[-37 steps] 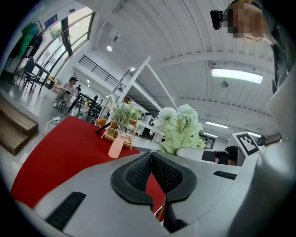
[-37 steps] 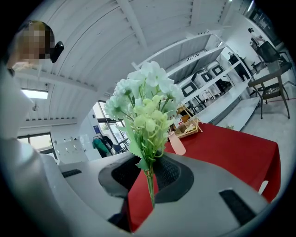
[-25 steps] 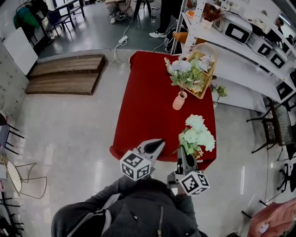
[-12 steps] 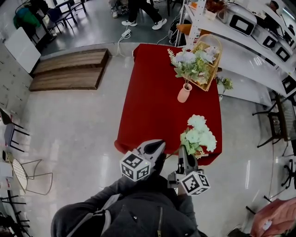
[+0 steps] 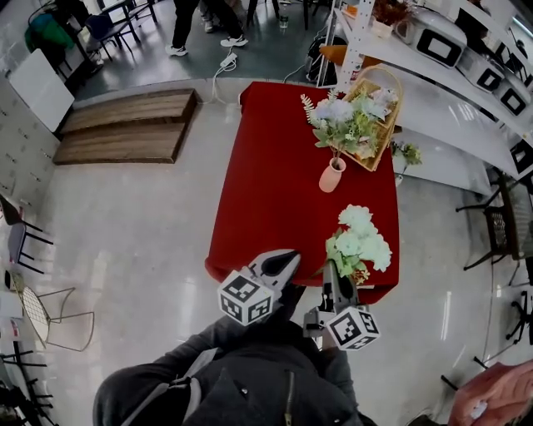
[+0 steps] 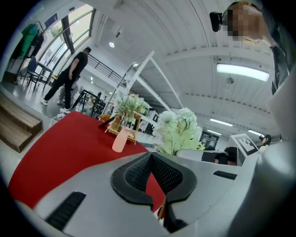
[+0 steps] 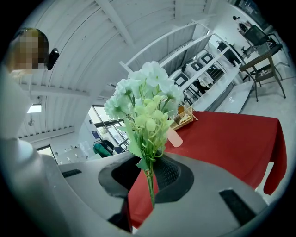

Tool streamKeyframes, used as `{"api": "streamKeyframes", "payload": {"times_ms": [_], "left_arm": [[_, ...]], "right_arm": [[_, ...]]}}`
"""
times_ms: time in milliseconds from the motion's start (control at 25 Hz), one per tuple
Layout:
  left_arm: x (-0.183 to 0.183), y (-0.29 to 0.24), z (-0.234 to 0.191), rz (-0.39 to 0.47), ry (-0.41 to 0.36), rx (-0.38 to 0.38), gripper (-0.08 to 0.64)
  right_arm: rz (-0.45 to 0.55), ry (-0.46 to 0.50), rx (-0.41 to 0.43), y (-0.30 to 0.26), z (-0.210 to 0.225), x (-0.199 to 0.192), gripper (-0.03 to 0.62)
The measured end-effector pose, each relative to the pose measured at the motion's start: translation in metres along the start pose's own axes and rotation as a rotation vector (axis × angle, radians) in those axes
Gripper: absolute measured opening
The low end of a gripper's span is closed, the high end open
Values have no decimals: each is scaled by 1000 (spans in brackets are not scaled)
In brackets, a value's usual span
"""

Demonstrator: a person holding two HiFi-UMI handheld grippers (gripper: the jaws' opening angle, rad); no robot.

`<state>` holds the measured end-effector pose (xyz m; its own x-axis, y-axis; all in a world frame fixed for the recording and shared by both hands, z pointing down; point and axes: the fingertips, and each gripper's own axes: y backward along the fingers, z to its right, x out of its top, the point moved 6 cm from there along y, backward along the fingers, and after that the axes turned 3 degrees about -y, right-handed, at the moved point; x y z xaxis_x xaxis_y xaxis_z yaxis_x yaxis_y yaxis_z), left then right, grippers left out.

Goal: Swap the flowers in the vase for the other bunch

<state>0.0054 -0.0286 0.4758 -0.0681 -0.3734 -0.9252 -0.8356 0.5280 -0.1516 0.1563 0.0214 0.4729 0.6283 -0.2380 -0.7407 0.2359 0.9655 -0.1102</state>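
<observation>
A pink vase (image 5: 332,175) stands on the red table (image 5: 266,200) with a bunch of white flowers and green leaves (image 5: 346,125) in it. My right gripper (image 5: 333,283) is shut on the stem of a second bunch, pale green and white (image 5: 358,245), held upright above the table's near right corner. In the right gripper view that bunch (image 7: 145,111) rises from between the jaws of the right gripper (image 7: 150,173), and the vase (image 7: 175,137) shows small behind it. My left gripper (image 5: 279,266) hangs at the near table edge, shut and empty; in its own view the left gripper (image 6: 151,157) faces the vase (image 6: 119,140).
A wicker basket (image 5: 379,112) with more flowers sits at the table's far right, right behind the vase. White shelving (image 5: 433,75) runs along the right. Wooden steps (image 5: 125,129) lie on the floor to the left. A person (image 5: 200,21) walks beyond the table's far end.
Both grippers and the held bunch have stayed where they were. The head view has shifted slightly. People beyond the table's far end have walked leftward.
</observation>
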Motion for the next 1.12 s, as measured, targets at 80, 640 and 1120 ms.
{"api": "streamKeyframes", "payload": {"times_ms": [80, 640, 1120], "left_arm": [[4, -7, -3, 7, 0, -5, 9], [37, -77, -28, 31, -38, 7, 9], [90, -146, -66, 72, -116, 163, 32]], "right_arm": [[3, 2, -3, -3, 2, 4, 78], [39, 18, -36, -27, 35, 48, 78], [78, -20, -55, -51, 59, 85, 78]]}}
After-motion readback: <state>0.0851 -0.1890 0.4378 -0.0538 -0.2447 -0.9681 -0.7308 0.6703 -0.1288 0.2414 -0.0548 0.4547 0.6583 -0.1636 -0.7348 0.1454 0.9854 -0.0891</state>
